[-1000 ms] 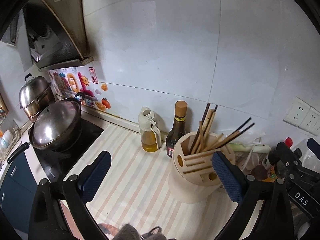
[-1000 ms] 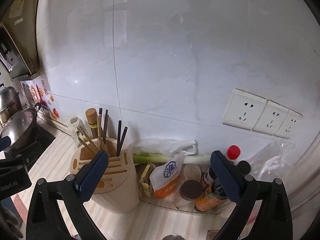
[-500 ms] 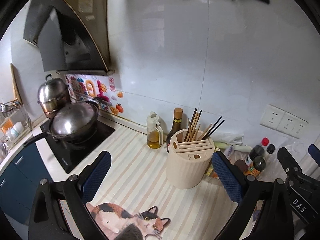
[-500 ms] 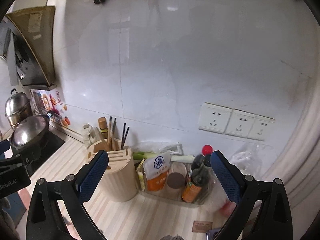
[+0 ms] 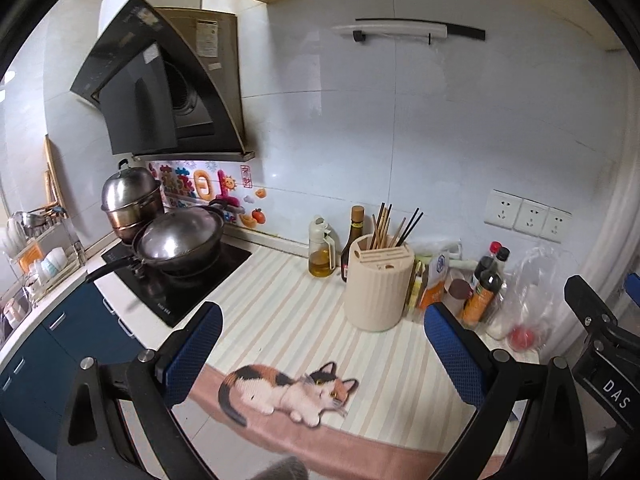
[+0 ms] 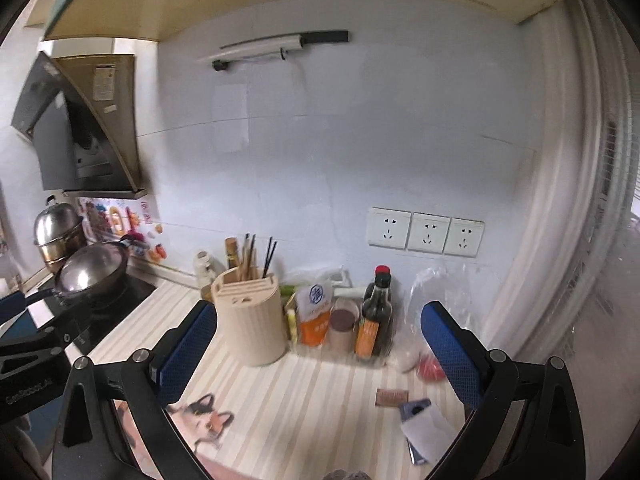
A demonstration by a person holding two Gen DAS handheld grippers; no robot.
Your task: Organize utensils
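A beige ribbed utensil holder (image 5: 378, 284) stands on the striped counter mat near the back wall, with several wooden and black chopsticks (image 5: 390, 226) upright in it. It also shows in the right wrist view (image 6: 252, 320) with its chopsticks (image 6: 256, 256). My left gripper (image 5: 320, 344) is open and empty, held above the counter's front, well short of the holder. My right gripper (image 6: 318, 344) is open and empty, also back from the holder. Each gripper's body shows at the edge of the other's view.
An oil bottle (image 5: 320, 250) and a dark bottle (image 5: 354, 240) stand left of the holder. Packets and sauce bottles (image 6: 374, 320) crowd its right. A lidded wok (image 5: 180, 240) and steel pot (image 5: 130, 200) sit on the stove. A cat-print mat (image 5: 288, 388) lies at the front edge.
Both grippers have pulled back and away from the holder, which now looks much smaller; the counter front, cat mat and range hood have come into view. Both stay open.
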